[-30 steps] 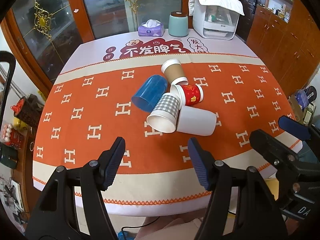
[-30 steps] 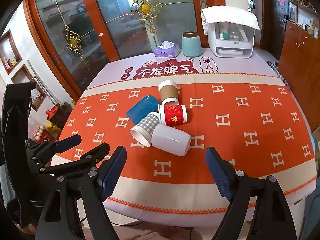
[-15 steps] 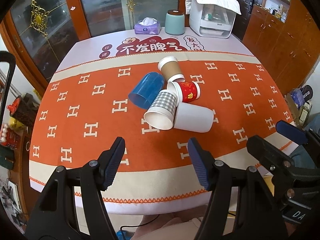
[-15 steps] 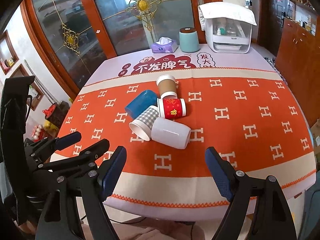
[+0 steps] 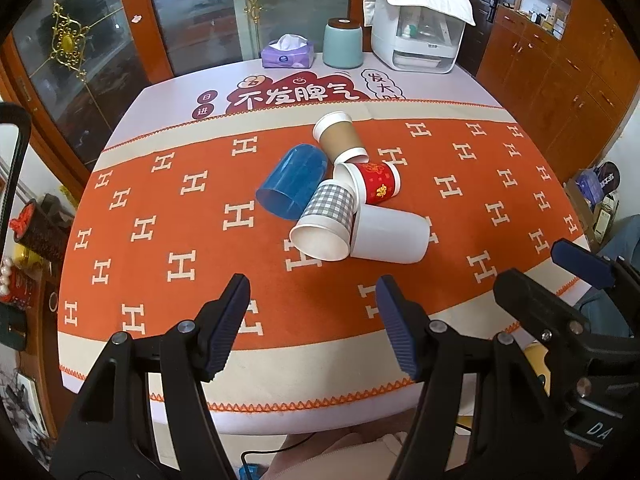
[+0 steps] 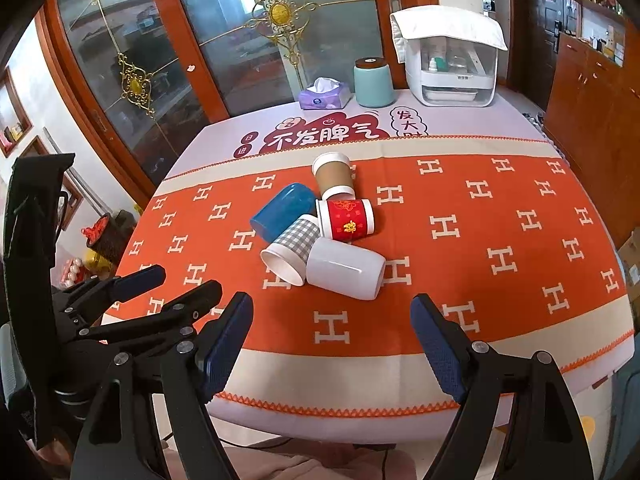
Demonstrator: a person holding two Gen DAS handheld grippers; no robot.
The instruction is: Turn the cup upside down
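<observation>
Several cups lie on their sides in a cluster mid-table: a blue cup [image 5: 294, 184], a grey checked cup [image 5: 326, 216], a white cup [image 5: 390, 236], a red cup [image 5: 374, 182] and a brown paper cup [image 5: 338, 136]. They also show in the right wrist view: blue cup [image 6: 286, 210], checked cup [image 6: 292, 246], white cup [image 6: 346, 268], red cup [image 6: 348, 218], brown cup [image 6: 332, 174]. My left gripper [image 5: 312, 324] is open and empty above the table's near edge. My right gripper [image 6: 332, 344] is open and empty, also short of the cups.
An orange patterned tablecloth [image 5: 160, 216] covers the table. At the far edge stand a tissue box [image 5: 286, 54], a teal canister [image 5: 342, 44] and a white appliance [image 5: 418, 28]. Wooden cabinets [image 5: 560, 80] stand to the right, glass doors behind.
Both grippers have moved a little forward toward the table; the cups look slightly nearer. The cups have not moved and both grippers stay open.
</observation>
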